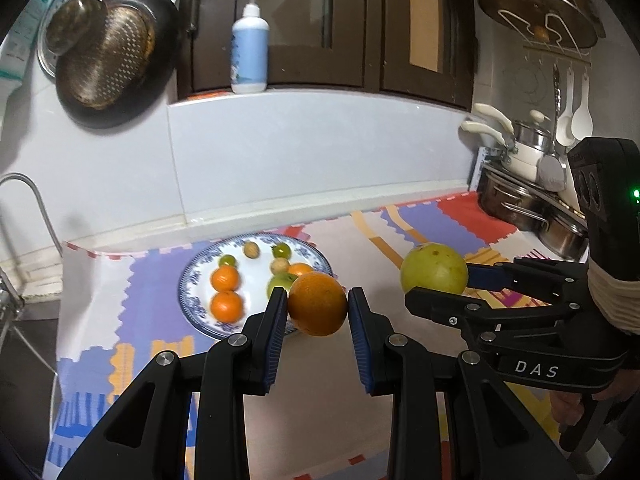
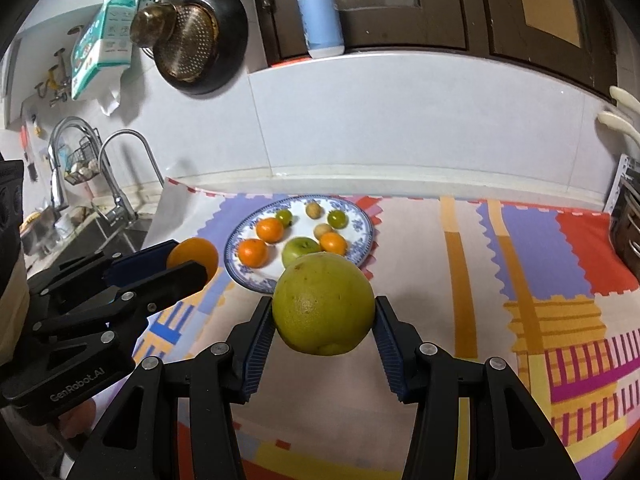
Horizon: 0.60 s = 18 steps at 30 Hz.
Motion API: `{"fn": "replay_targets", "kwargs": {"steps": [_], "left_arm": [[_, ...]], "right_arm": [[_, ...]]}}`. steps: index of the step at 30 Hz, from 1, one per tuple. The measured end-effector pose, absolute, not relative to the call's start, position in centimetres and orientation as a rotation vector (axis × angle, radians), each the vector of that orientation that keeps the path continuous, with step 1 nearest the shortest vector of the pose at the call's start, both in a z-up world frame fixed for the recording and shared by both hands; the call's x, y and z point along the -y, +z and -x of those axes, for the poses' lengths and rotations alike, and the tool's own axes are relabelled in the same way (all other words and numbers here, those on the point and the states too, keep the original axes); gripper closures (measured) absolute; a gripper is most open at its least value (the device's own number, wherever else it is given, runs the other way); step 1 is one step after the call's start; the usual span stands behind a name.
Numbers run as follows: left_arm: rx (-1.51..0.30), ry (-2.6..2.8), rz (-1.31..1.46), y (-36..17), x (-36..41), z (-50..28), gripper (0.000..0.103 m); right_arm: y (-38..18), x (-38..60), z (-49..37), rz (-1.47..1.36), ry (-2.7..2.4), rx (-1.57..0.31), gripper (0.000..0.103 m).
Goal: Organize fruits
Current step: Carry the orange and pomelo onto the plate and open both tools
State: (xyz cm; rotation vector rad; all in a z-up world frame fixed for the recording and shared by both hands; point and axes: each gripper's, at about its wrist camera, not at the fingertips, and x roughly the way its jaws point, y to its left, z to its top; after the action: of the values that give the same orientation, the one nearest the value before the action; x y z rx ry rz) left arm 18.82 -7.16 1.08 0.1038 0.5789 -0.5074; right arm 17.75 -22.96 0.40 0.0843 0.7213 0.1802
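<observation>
Left claw (image 1: 318, 300) clenched on orange (image 1: 317, 303), lifted off desk (image 1: 400, 360), just before blue-rimmed plate (image 1: 192, 280). Right claw (image 2: 323, 312) gripping big yellow-green citrus (image 2: 323, 304), also in air, near plate's front edge. On plate: three small oranges (image 1: 227, 306), green apple (image 2: 299, 250), two green tomatoes (image 2: 337, 219), two small tan fruits (image 1: 251, 249). Patterned mat (image 2: 520, 260) covering desk.

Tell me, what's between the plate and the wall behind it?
Nothing stands there. In the right wrist view, only the patterned mat and a pale counter strip lie between the plate and the white wall.
</observation>
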Motion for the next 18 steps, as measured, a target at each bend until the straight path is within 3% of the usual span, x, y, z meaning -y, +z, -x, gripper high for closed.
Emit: {"fn": "replay_targets", "kwargs": {"steps": [18], "left_arm": [[-0.53, -0.441, -0.113, 2.5, 3.9, -22.2, 0.072]], "right_arm": [[1.7, 19.9, -21.6, -0.085, 0.23, -0.659, 0.053]]}}
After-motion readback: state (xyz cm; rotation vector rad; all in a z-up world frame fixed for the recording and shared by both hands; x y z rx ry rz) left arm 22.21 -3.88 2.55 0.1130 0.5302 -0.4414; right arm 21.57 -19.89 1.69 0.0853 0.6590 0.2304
